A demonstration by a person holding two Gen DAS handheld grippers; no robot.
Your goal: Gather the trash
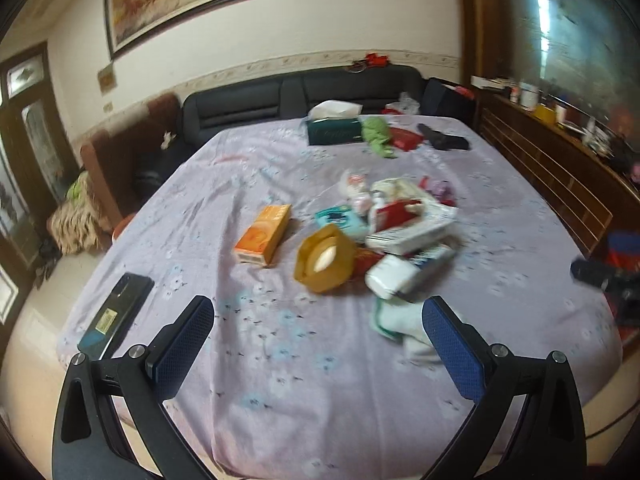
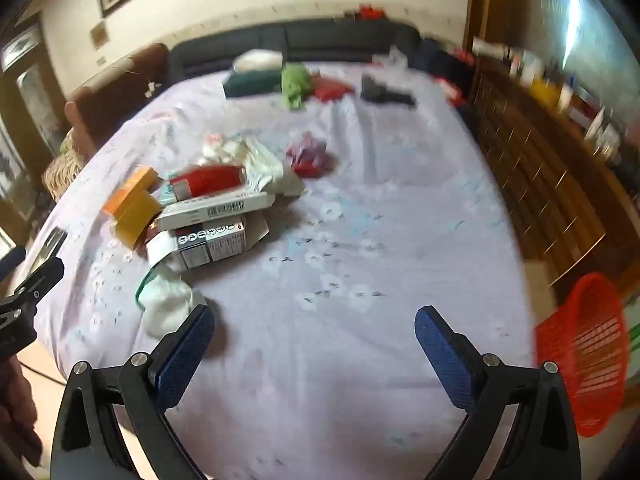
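A pile of trash (image 1: 396,232) lies mid-table: white boxes, a red pack, wrappers, a yellow paper cup (image 1: 325,258) on its side and an orange box (image 1: 264,234) to its left. A crumpled white tissue (image 1: 394,318) lies nearest, just ahead of my left gripper (image 1: 318,312), which is open and empty above the near table edge. In the right wrist view the pile (image 2: 212,208) is at the left and the tissue (image 2: 168,308) touches the left finger's tip. My right gripper (image 2: 314,320) is open and empty. A red basket (image 2: 584,352) stands right of the table.
A lilac flowered cloth covers the table (image 1: 320,380). A black phone (image 1: 116,310) lies at the near left edge. At the far end are a green tissue box (image 1: 334,130), a green cloth (image 1: 378,134), a red pack and a black object. A dark sofa and a wooden sideboard (image 1: 540,160) surround the table.
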